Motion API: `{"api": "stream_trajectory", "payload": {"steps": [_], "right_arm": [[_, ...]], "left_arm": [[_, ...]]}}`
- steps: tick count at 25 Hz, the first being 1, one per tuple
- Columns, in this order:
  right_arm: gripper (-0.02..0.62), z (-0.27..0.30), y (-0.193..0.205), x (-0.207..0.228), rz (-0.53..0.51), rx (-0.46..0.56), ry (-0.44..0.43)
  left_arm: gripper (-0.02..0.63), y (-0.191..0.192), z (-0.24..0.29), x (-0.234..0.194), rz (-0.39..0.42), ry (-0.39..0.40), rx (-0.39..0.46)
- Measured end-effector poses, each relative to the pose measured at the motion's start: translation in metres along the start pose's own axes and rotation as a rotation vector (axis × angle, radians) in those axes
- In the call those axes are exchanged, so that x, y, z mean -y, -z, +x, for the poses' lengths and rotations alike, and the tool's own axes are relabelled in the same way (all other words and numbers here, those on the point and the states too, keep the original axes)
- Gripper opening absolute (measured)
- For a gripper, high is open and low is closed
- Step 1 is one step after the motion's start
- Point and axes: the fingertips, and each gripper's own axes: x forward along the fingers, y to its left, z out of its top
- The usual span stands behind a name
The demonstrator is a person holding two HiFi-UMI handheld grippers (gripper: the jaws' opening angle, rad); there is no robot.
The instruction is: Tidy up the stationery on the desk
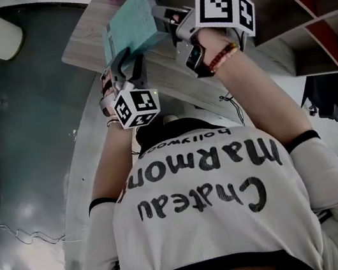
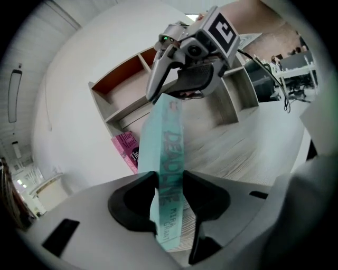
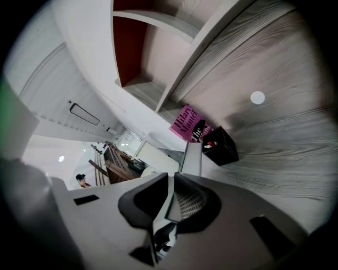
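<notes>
Only the left gripper view shows the dark lettering on the spine of the thin teal paperback book (image 2: pixel 168 158); only the right gripper view shows a black cube-shaped pen holder (image 3: pixel 219 146) on the grey wood-grain desk (image 3: pixel 285 132). The left gripper (image 1: pixel 130 67) is clamped across the spine at the book's near end, while the right gripper (image 1: pixel 165 22) has its jaws slightly apart around the far end's pale edge, pad contact unclear. Held over the desk, the book's long axis runs from the left jaws away toward the shelving (image 2: pixel 127 89)
</notes>
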Motion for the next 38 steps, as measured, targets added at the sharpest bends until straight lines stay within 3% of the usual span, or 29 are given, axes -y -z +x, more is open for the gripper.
{"api": "stream_trajectory", "payload": {"steps": [8,14,21,26,38], "right_arm": [[0.047,-0.021,-0.017,-0.010,-0.054,0.068,-0.081],[0.031,-0.032,-0.010,0.022,0.089,0.139,-0.082],[0.015,-0.036,0.006,0.050,0.103,0.140,-0.006],[0.014,-0.041,-0.002,0.060,0.213,0.220,-0.004],[0.012,-0.057,-0.014,0.076,0.237,0.336,0.101]], "left_arm": [[0.169,-0.004,-0.012,-0.038,-0.267,0.013,0.040],[0.167,-0.005,-0.007,-0.070,-0.369,0.029,0.061],[0.164,-0.010,0.009,-0.102,-0.431,0.099,0.056],[0.164,-0.020,0.018,-0.115,-0.465,0.146,0.078],[0.164,-0.048,0.049,-0.150,-0.491,0.230,0.216]]}}
